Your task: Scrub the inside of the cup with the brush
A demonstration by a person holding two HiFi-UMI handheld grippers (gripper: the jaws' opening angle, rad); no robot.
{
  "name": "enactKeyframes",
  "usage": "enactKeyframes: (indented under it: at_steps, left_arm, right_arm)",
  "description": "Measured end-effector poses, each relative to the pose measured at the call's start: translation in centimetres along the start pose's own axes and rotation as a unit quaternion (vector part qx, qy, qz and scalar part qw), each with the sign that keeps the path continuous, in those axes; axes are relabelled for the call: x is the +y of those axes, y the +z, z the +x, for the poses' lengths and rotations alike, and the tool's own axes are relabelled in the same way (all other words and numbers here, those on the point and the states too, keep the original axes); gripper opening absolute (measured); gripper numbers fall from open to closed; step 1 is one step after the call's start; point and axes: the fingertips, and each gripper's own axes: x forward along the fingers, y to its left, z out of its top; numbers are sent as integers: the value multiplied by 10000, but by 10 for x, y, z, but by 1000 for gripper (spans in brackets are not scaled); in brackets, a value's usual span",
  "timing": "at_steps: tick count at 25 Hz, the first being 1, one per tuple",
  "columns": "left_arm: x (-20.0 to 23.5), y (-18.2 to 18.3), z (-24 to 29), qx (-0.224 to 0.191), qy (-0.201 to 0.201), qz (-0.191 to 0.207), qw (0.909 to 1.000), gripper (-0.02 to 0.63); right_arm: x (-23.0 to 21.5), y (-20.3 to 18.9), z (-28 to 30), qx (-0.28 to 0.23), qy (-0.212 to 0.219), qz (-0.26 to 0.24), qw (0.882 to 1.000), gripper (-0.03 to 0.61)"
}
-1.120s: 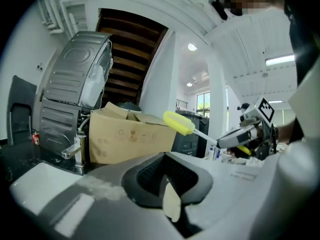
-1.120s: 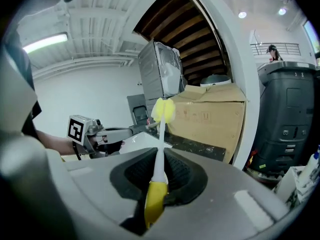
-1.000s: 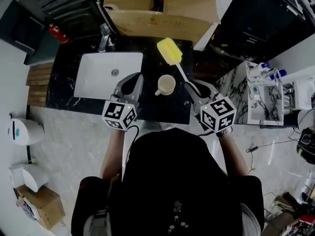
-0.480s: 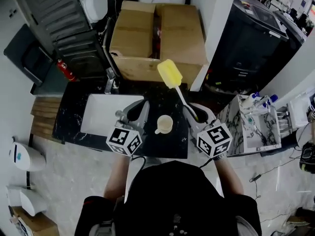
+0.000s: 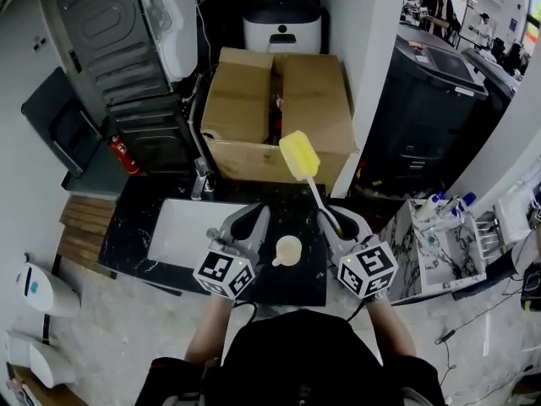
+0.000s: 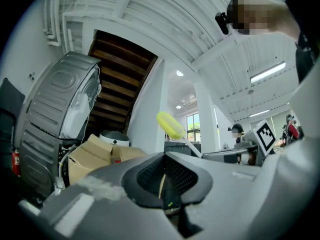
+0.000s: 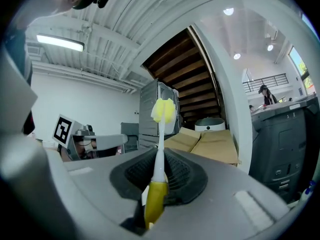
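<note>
A strip light (image 7: 60,42) glares above the right tongs (image 7: 159,176); the head view is dim; both gripper views warp and blur at edges.

I log the brush (image 5: 299,156) as a porous matt yellow sponge head on a smooth white plastic shaft with a glossy yellow grip. The right gripper (image 7: 160,156) has black, finely ribbed, rubbery pads (image 7: 184,176) set in matt grey plastic. The cup (image 5: 288,250) looks smooth and cream, the counter (image 5: 127,220) is polished black veined stone, the sink (image 5: 179,231) smooth white, and the box (image 5: 241,108) matt brown cardboard.

Sink (image 5: 182,231) partly behind left hand-held gripper (image 5: 252,216), distant people (image 5: 439,2) too small
</note>
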Motion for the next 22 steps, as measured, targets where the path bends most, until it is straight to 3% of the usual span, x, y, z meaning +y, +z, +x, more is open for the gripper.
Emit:
enactKeyframes:
  at_steps: [22]
  left_arm:
    - [-5, -17, -19, 115, 1, -128, 9999, 2]
  right_arm:
    - [12, -20, -10, 138, -236, 151, 9995, 40]
